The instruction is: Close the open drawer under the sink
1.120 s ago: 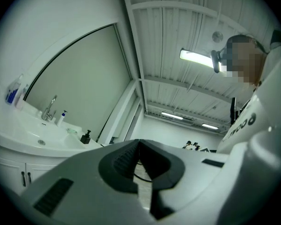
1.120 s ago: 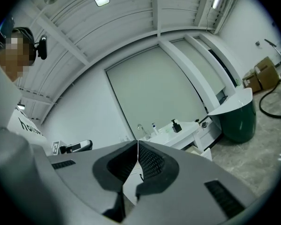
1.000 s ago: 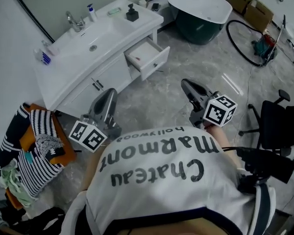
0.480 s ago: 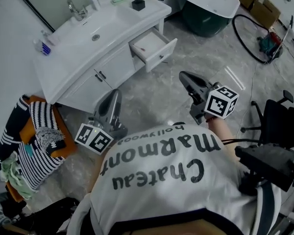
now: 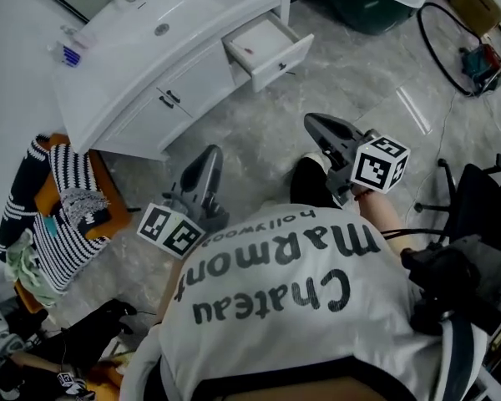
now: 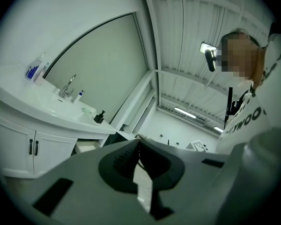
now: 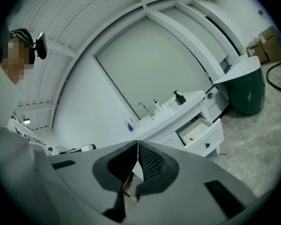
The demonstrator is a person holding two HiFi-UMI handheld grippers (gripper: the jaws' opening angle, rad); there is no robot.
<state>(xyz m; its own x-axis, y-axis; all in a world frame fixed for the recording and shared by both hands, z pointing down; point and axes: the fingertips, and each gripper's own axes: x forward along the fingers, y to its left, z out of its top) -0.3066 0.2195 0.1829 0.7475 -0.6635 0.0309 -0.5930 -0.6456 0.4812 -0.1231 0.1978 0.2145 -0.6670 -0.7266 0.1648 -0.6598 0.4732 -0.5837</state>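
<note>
Drawer [image 5: 267, 47] is seen pulled out at the right end of the white vanity cabinet [image 5: 179, 98], just under the countertop, at the top of the head view. Both grippers are held well apart from it, over the floor [image 5: 259, 140]; no contact is made. Left gripper [image 5: 214, 152] is placed below and left of the drawer, tips aimed toward the cabinet. Right gripper [image 5: 311, 122] is placed below and slightly right of the drawer front. In the right gripper view the drawer [image 7: 202, 134] is seen beyond the tips, off to the right.

Drawer: white, box-shaped, with a flat front panel and a small dark handle [image 5: 281, 66] centred on it. A small red item [image 5: 247, 50] is seen on the drawer bottom; its kind cannot be told. Cabinet: smooth glossy white, curved front, two doors fitted with dark bar handles. A sink basin [image 5: 179, 19] is moulded into the countertop. Floor: grey marbled tile with a slight sheen. Grippers: grey matte bodies, tapered jaws, dark ribbed pads.

Left gripper [image 6: 139, 141]: jaws are brought fully together, tip to tip, with nothing between them. Right gripper [image 7: 137, 143]: jaws are likewise closed tip to tip; nothing is gripped and nothing is touched.
</note>
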